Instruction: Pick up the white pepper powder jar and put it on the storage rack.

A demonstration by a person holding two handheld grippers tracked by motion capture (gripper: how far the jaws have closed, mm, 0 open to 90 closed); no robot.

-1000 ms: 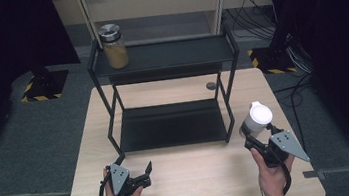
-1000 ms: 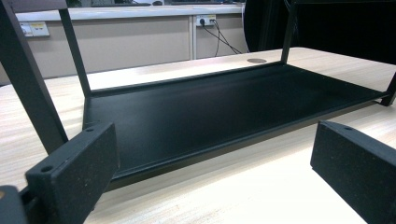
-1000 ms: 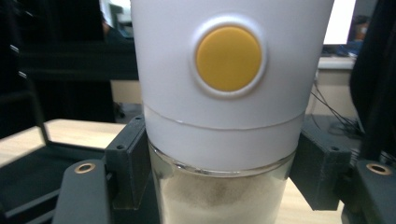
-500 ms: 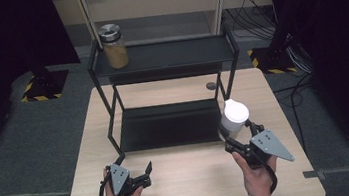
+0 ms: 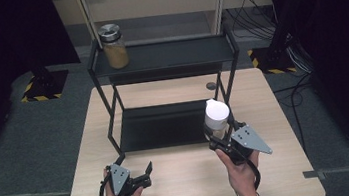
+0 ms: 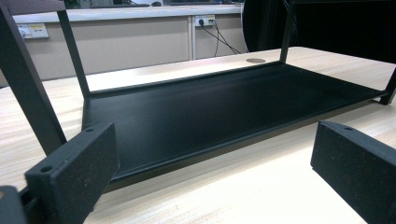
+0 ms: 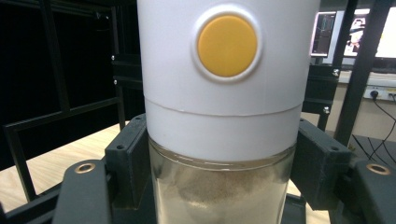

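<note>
- The jaws of the right gripper (image 5: 216, 134) are clamped on the glass body of a white-capped jar (image 5: 216, 118), one pad on each side, just under the cap's lower edge
- The jar stands upright between those jaws, off the bench (image 5: 291, 164), with the lower shelf of the black rack (image 5: 163, 125) just ahead of them
- In the right gripper view the white cap (image 7: 224, 70) with its round yellow button (image 7: 227, 45) rises above the pads, and pale powder shows through the glass below them
- The jaws of the left gripper (image 5: 144, 176) stand wide apart with nothing between them, low over the bench and facing the lower shelf's front edge (image 6: 210, 154)
- A second jar with a metal lid (image 5: 114, 47) sits on the rack's top shelf, well beyond both pairs of jaws
- I'd judge the held jar rigid, smooth and breakable, with some heft from its fill, so it could slip if the grip eased
- The glass wall below the cap looks the right place to hold it; the cap itself might twist or lift off
</note>
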